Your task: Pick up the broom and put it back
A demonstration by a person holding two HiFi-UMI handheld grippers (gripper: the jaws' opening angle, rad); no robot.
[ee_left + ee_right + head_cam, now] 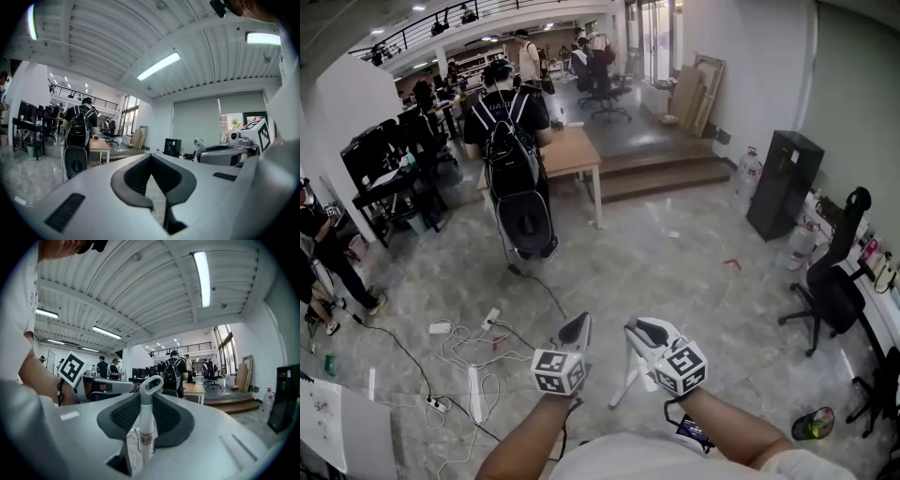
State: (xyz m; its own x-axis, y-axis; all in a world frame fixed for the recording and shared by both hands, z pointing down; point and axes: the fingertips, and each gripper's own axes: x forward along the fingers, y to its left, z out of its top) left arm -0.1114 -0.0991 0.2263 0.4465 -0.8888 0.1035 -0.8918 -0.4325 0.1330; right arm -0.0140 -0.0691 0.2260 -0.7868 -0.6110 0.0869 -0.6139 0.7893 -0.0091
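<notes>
Right tool [150, 398] clamps the broom handle [146, 430]; left tool [151, 161] is closed, empty.

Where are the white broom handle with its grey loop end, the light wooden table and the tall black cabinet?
White broom handle [146, 420]: right gripper view, on the white shaft.
Light wooden table [574, 150]: head view, on its top.
Tall black cabinet [778, 192]: head view, on its front side.
</notes>
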